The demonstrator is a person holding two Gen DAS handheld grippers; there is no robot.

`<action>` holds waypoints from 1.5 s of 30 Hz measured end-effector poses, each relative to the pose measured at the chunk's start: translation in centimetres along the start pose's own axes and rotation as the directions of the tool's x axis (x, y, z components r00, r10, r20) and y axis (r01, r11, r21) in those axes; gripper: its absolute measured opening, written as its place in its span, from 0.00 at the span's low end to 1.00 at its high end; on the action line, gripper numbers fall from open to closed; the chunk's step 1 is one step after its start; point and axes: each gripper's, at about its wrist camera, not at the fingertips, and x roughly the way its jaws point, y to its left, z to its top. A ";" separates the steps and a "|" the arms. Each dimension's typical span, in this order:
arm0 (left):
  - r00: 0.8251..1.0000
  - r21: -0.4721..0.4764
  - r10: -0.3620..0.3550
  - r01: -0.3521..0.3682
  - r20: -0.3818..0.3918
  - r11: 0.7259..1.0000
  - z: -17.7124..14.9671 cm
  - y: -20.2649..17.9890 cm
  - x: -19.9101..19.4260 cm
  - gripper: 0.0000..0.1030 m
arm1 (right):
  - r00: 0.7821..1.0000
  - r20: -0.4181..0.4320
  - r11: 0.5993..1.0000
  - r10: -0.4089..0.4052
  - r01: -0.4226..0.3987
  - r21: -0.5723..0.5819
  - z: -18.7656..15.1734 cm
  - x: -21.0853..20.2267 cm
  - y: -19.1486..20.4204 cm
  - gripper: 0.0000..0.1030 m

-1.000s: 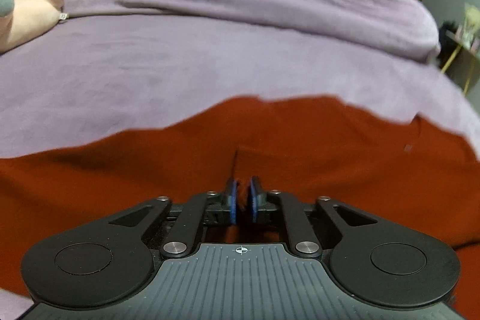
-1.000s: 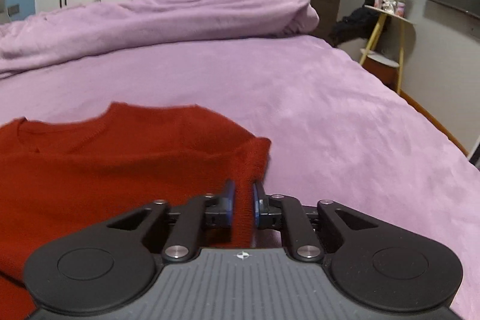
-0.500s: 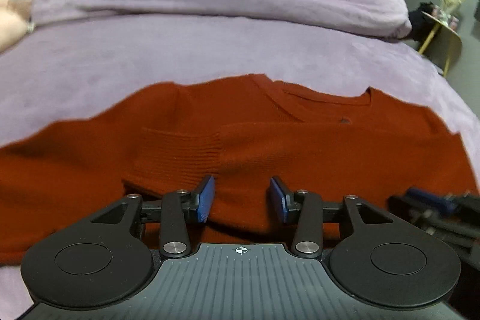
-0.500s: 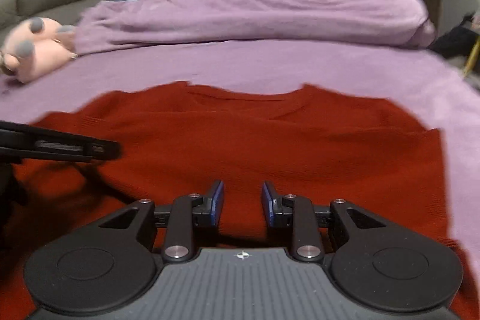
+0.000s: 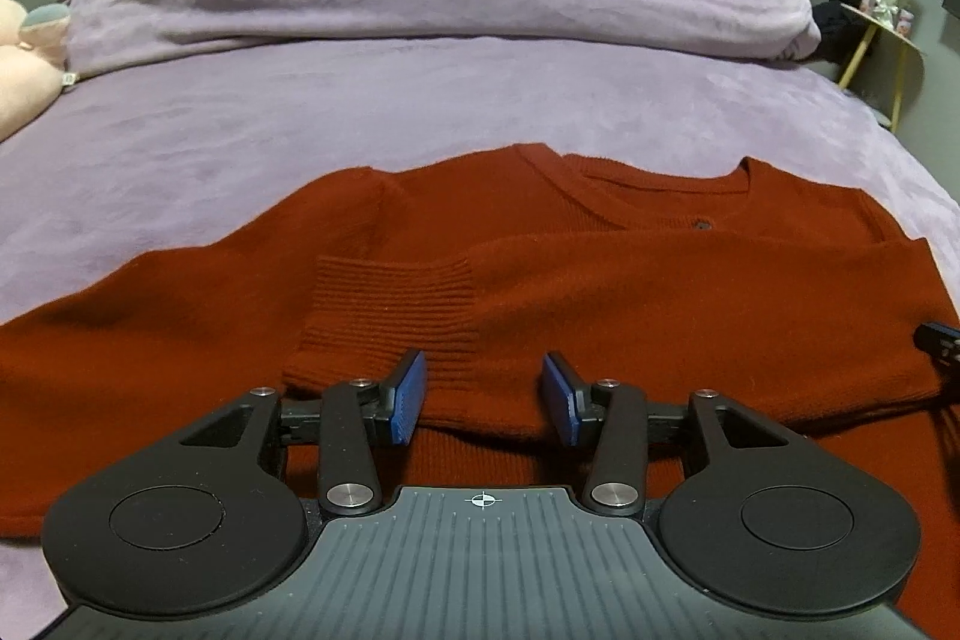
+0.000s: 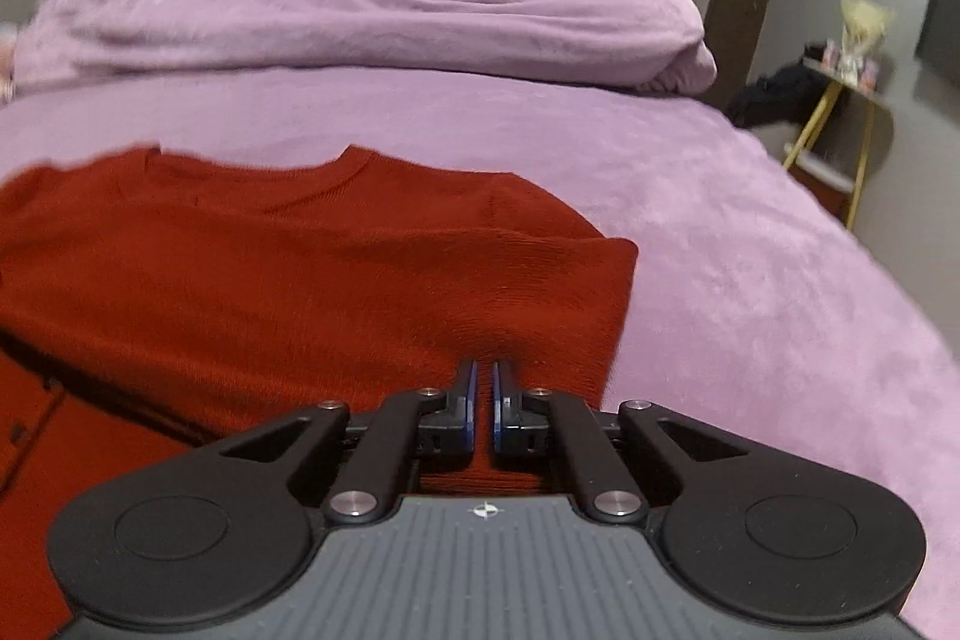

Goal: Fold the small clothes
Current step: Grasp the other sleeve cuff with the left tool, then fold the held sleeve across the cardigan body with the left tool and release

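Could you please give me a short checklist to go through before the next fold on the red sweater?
1. Right sleeve folded across the sweater, cuff on the chest: ok.
2. Left claw open, clear of the cuff: ok.
3. Right claw shut at the sweater's right edge; its jaws have just been closing: ok.
4. Fabric actually pinched in the right claw: cannot tell.
5. Left sleeve folded in: not ok, still spread out.
6. Purple blanket bare around the sweater: ok.
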 end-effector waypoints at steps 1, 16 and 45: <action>1.000 -0.005 -0.001 0.001 -0.004 1.000 0.0 0.1 -0.2 0.49 | 1.000 -0.003 1.000 -0.010 0.010 -0.022 0.0 0.1 0.4 0.03; 0.982 -0.467 0.179 -0.132 0.059 0.874 -8.3 15.6 -11.1 0.72 | 0.958 -0.102 0.956 0.268 -0.252 0.147 -1.9 -8.7 -0.2 0.65; 0.929 -0.773 0.243 0.068 0.280 0.631 -7.8 31.4 -14.6 0.08 | 0.936 -0.085 0.873 0.342 -0.283 0.398 -5.8 -10.9 1.0 0.39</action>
